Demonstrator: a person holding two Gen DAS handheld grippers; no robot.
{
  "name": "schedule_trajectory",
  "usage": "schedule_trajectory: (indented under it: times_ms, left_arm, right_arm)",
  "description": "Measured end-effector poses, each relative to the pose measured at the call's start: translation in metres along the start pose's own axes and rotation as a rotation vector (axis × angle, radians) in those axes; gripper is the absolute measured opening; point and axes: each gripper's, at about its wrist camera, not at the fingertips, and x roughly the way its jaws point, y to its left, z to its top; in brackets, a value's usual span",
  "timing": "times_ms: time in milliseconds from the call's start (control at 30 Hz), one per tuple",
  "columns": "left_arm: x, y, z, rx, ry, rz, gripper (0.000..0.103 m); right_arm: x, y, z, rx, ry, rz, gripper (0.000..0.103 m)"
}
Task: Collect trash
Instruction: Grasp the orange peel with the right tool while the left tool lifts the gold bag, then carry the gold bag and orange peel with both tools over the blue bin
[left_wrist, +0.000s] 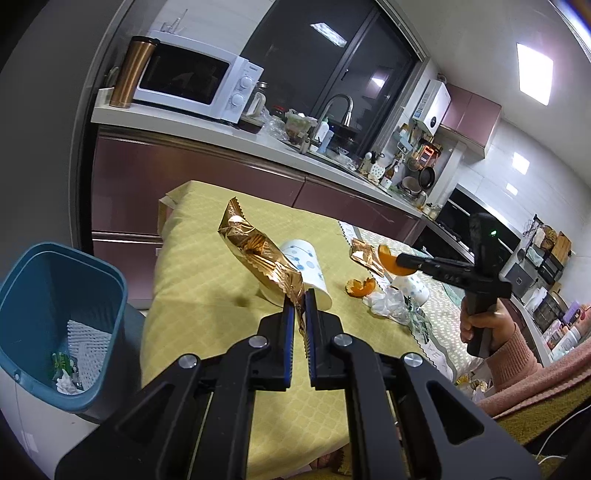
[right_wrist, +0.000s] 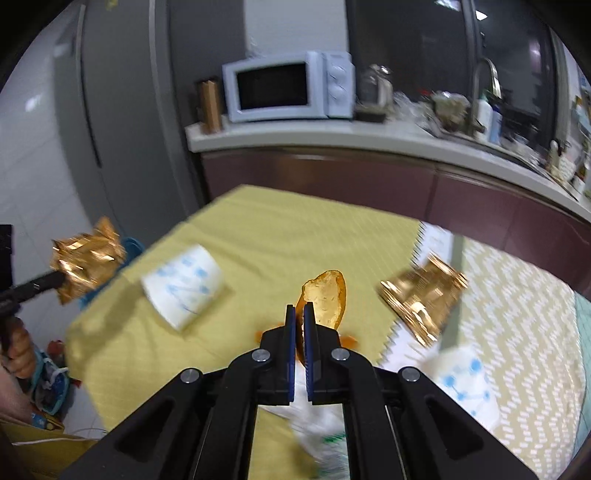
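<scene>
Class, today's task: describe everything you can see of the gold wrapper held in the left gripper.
The gold wrapper is a long, crinkled packet of shiny foil-like material with serrated end seams. The left gripper is shut on its lower end, so it stands tilted up and away to the left, lifted above the yellow tablecloth, in front of a tipped paper cup. Whether it is empty cannot be told.

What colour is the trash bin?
Blue, seen best in the left wrist view.
</scene>
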Motion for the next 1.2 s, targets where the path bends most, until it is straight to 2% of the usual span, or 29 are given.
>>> schedule_trajectory:
  times_ms: [333, 600, 867, 1200]
  left_arm:
    - [-0.029, 0.014, 0.000, -0.023, -0.039, 0.068, 0.006]
    - [-0.055, 0.033, -0.001, -0.044, -0.062, 0.160, 0.006]
    - [-0.072, 0.076, -0.004, -0.098, -0.051, 0.287, 0.006]
    - [-0.063, 0.125, -0.012, -0.157, 0.002, 0.400, 0.006]
  right_arm:
    - [0.008, 0.086, 0.039, -0.131, -0.081, 0.275, 0.003]
    - [0.040, 0.155, 0.061, -0.220, -0.064, 0.434, 0.003]
    - [0.084, 0.214, 0.075, -0.265, -0.006, 0.548, 0.003]
    - [0.132, 0.261, 0.078, -0.281, 0.091, 0.592, 0.003]
